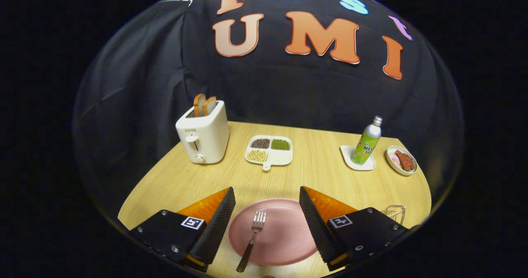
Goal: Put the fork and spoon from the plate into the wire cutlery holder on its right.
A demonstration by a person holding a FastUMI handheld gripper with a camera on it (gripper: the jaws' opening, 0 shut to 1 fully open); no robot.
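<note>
A pink plate lies on the wooden table between my fingers. A metal fork rests on its left half, tines pointing away from me and handle hanging over the near rim. My gripper hovers above the plate, open wide, with nothing between its fingers. The wire cutlery holder peeks out just past the right finger, to the right of the plate; most of it is hidden behind that finger.
Beyond the plate stand a white toaster with bread slices, a divided white dish of beans, a green bottle on a small white tray, and a bowl of food at the far right. The table ends at the black cloth wall.
</note>
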